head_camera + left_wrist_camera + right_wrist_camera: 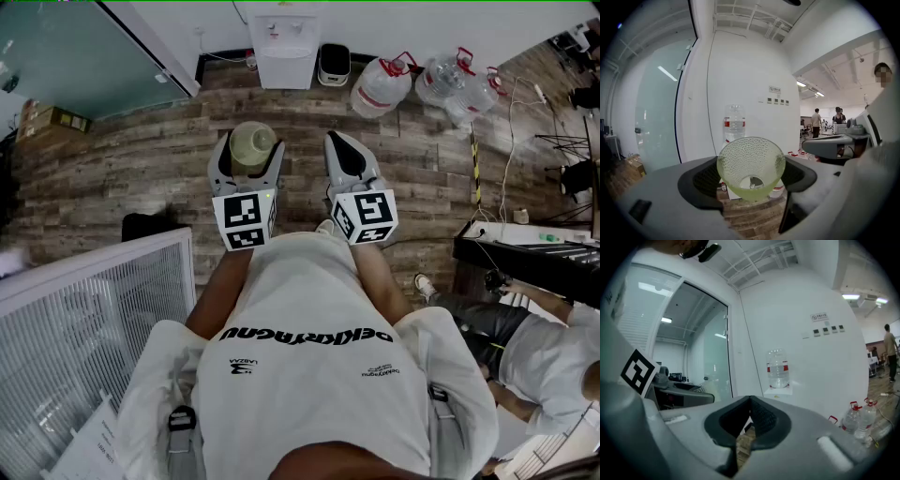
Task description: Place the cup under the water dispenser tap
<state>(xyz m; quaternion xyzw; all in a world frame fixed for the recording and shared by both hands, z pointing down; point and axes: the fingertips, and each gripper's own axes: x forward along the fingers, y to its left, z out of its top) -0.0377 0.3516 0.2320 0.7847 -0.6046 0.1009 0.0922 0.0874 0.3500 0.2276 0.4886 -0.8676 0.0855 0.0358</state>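
This is an open-plan office or lab workspace. Ahead of the left gripper [251, 155], a white water dispenser [284, 42] stands against a white wall. Spare water jugs [380, 86] sit on the wood-plank floor [141, 159] beyond the right gripper [342, 150]. A glass partition [75, 56] runs off to the left gripper's left. Farther right are trailing cables [511, 141], a black equipment table [525, 255] and people [816, 123] standing under ceiling strip lights [801, 84].

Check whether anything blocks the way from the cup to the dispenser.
Nothing visible does. The left claw holds the cup, and only bare floor lies between it and the dispenser; the bottles stand off to the right.
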